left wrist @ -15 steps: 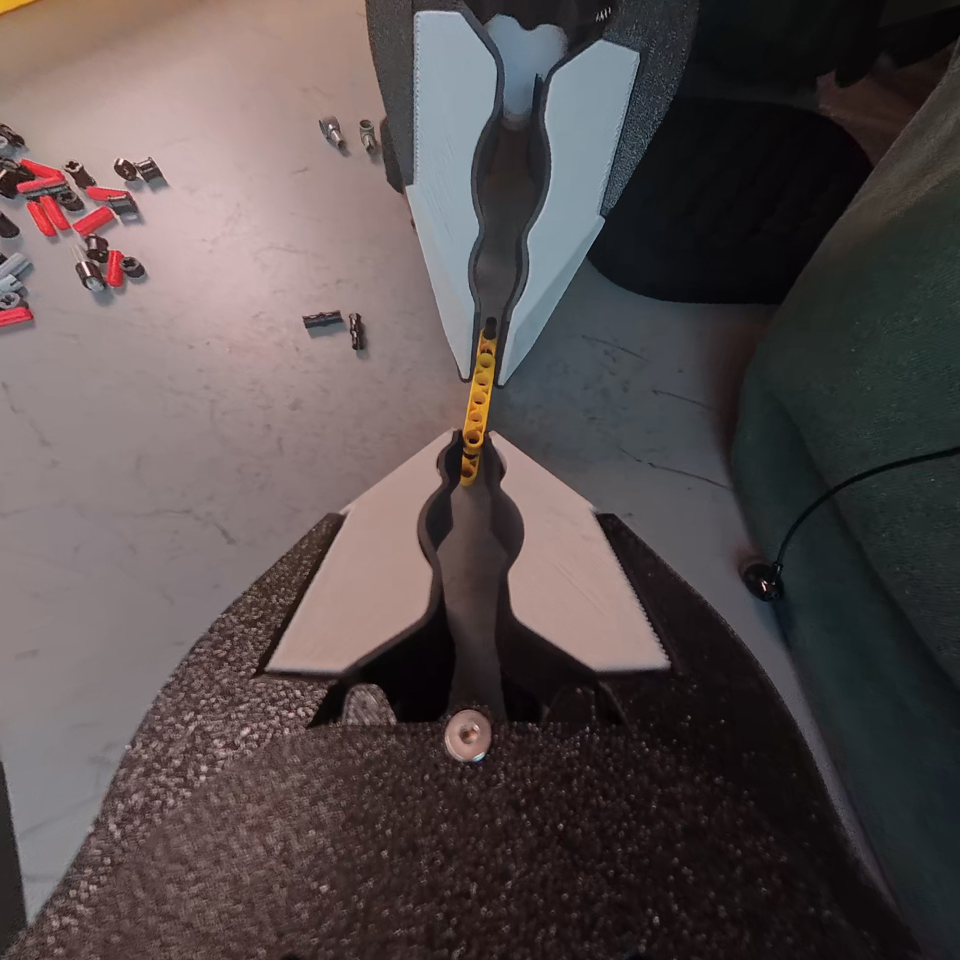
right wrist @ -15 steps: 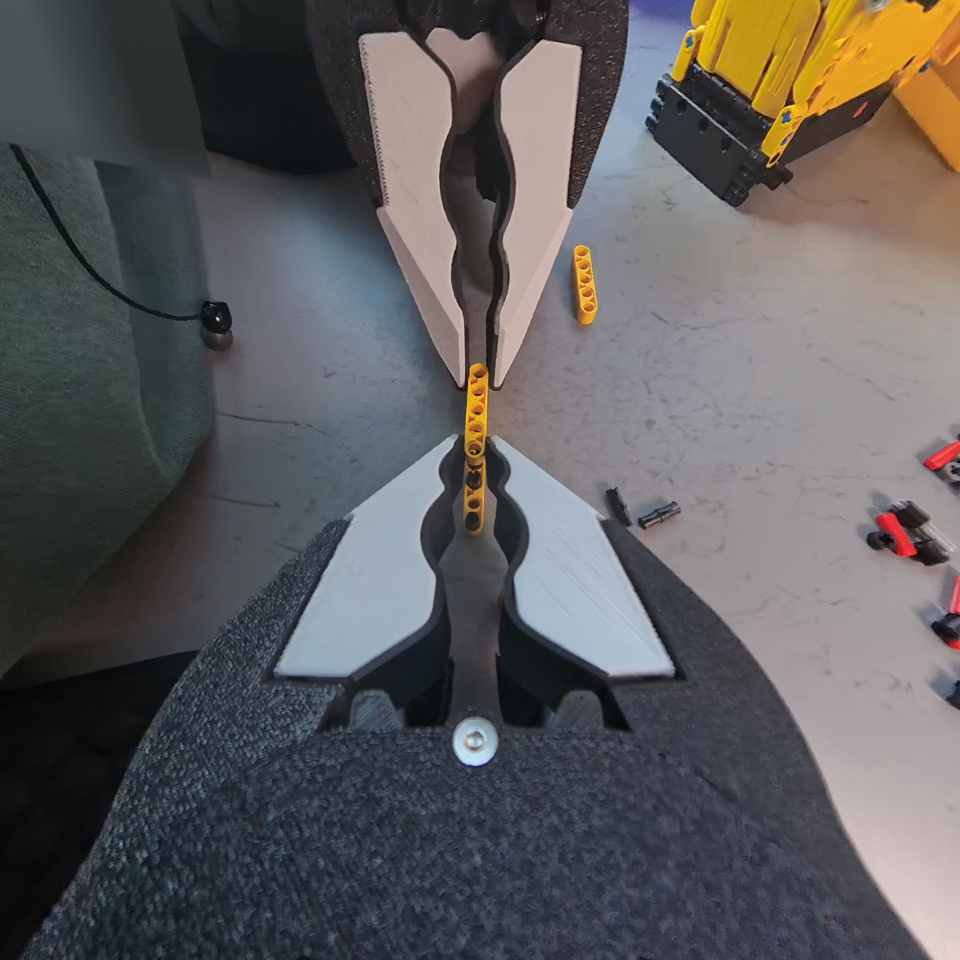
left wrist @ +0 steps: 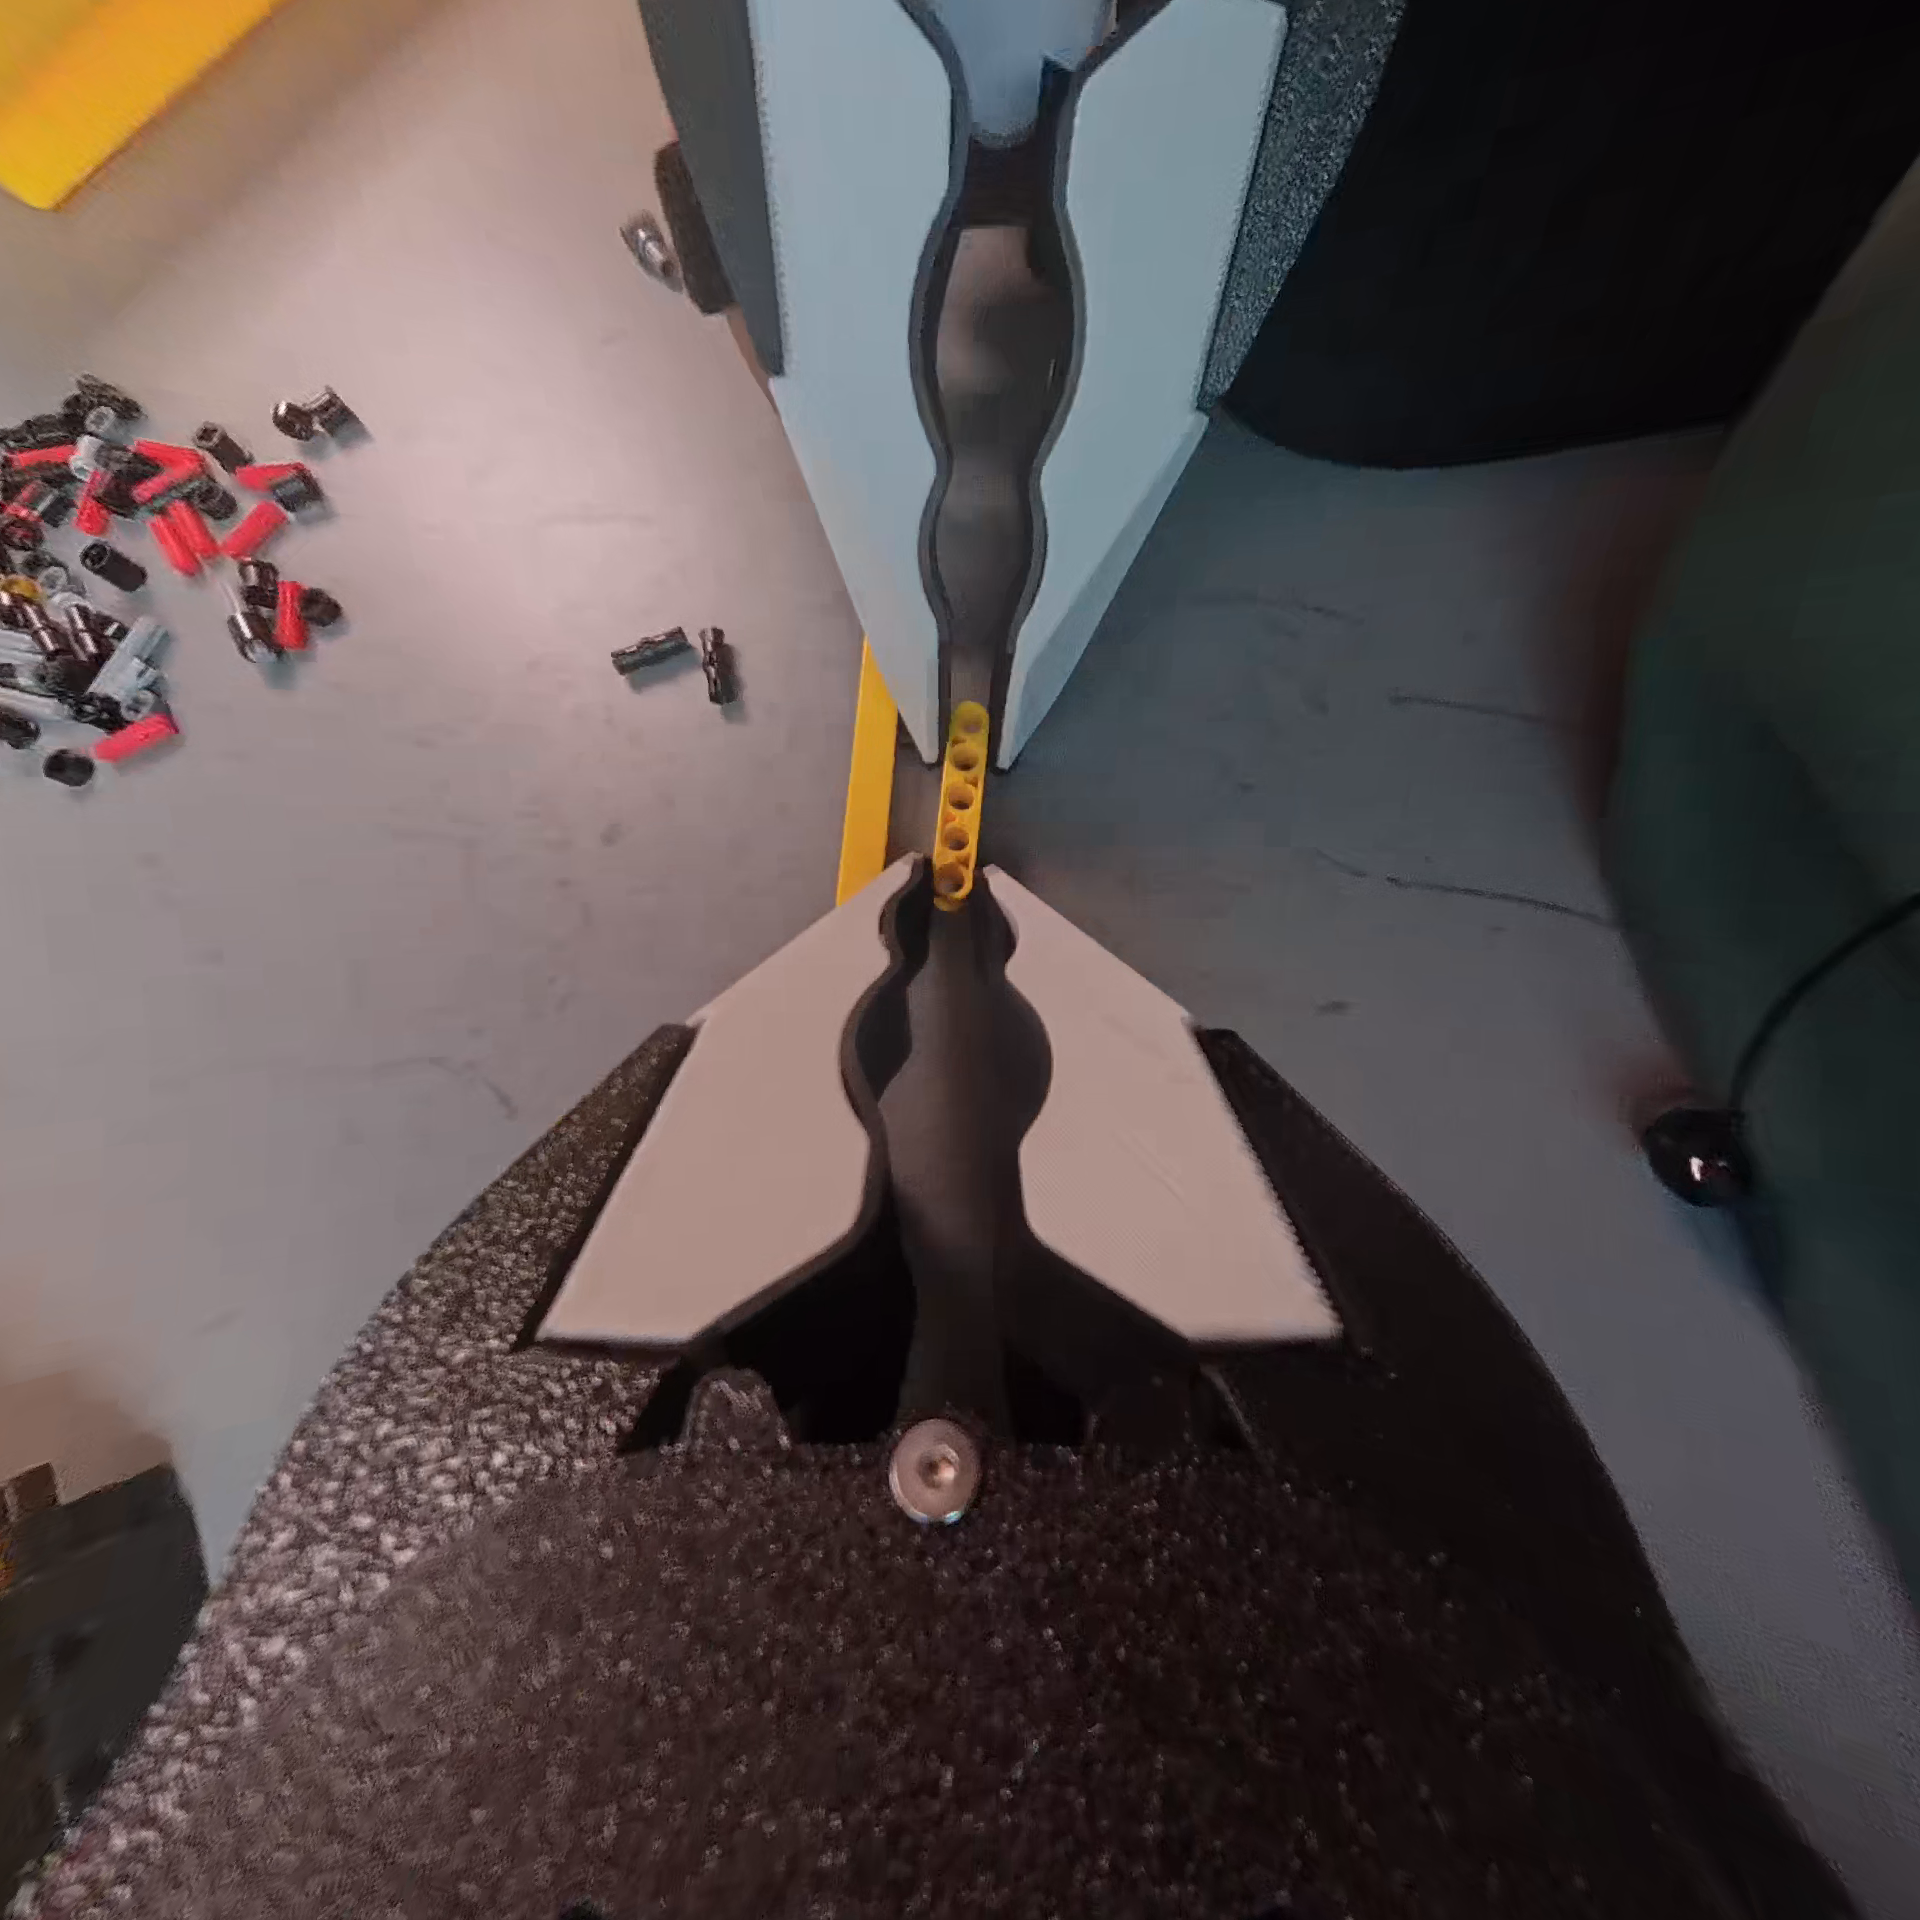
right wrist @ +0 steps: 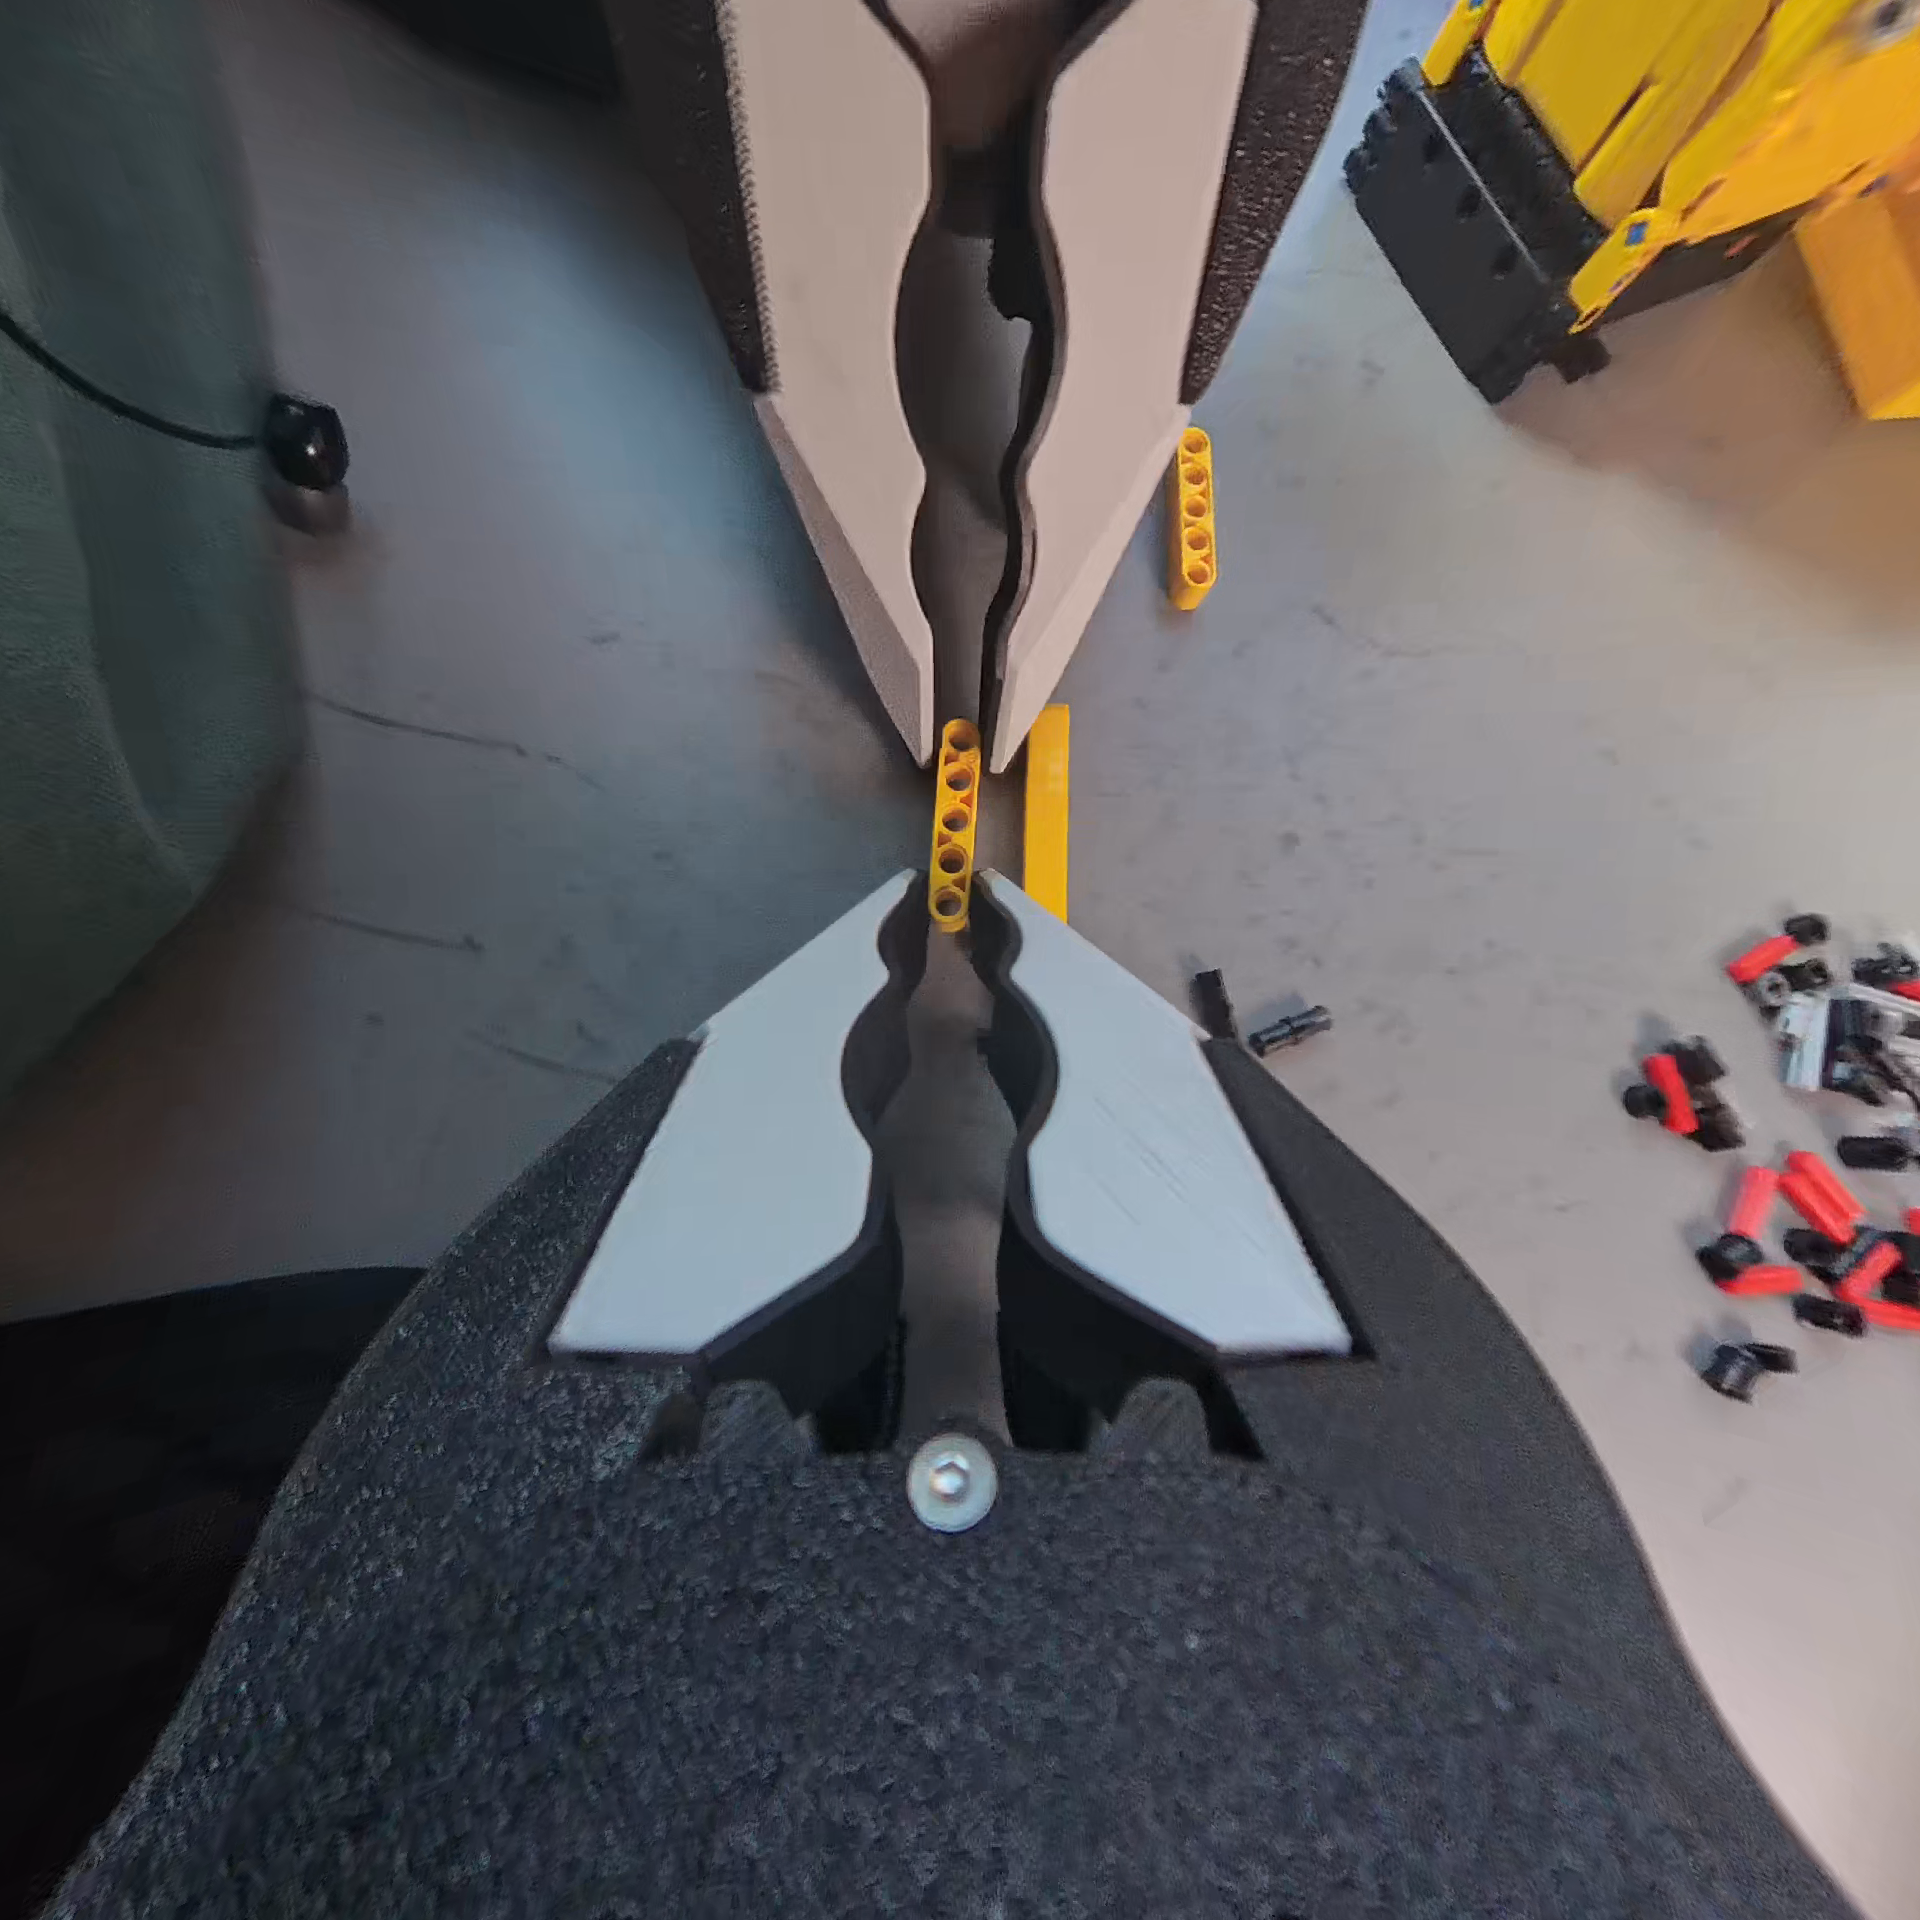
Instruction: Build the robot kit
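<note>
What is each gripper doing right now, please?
Left gripper: closed on one end of the yellow beam.
Right gripper: closed on the other end of the same beam.

a scatter of small red and black connector pins (left wrist: 135,582) lies on the grey floor (left wrist: 416,987); a yellow and black brick-built model (right wrist: 1662,177) stands nearby.

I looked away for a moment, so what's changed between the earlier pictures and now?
The yellow beam now sits only at the tips of the left gripper and right gripper; earlier it reached deeper into both. A yellow strip, unseen before, lies on the table beside it. Both jaws stay shut on the beam.
</note>
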`<act>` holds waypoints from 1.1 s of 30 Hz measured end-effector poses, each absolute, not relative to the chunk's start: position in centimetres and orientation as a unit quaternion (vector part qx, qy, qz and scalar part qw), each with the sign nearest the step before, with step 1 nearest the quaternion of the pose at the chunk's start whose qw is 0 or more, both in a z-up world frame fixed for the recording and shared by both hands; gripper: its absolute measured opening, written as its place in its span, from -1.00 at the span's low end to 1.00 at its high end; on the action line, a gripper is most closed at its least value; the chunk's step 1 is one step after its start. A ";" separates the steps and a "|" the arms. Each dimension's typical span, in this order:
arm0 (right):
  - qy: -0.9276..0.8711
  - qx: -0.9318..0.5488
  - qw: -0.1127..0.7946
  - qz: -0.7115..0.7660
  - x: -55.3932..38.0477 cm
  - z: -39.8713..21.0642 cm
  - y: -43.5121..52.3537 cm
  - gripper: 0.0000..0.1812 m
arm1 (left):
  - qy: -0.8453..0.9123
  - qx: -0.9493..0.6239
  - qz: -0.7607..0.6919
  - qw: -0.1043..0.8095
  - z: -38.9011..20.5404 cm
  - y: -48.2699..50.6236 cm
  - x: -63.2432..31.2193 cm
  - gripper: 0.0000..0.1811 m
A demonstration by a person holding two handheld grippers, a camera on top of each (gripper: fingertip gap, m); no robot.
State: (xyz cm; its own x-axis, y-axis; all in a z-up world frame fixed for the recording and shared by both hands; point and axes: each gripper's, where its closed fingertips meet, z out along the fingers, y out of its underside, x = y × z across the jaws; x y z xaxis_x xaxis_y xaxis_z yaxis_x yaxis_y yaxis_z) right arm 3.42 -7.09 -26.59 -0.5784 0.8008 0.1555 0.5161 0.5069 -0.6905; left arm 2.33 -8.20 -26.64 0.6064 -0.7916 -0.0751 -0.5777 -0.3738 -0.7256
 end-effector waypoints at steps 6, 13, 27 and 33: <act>-0.815 -0.424 0.198 0.343 3.6 -26.4 -7.1 -0.92 | 0.404 -0.821 -0.179 0.362 -26.5 -8.2 2.5 -0.93; -0.799 -0.423 0.191 0.383 4.0 -24.4 -7.1 -0.82 | 0.416 -0.816 -0.164 0.366 -26.5 -8.5 2.2 -0.93; -0.835 -0.401 0.223 0.304 2.9 -26.1 -6.1 -0.93 | 0.414 -0.807 -0.163 0.388 -25.4 -9.3 0.2 -0.92; -0.803 -0.469 0.078 0.359 2.9 -26.1 -5.9 -0.94 | 0.391 -0.816 -0.139 0.402 -25.3 -8.5 -1.7 -0.92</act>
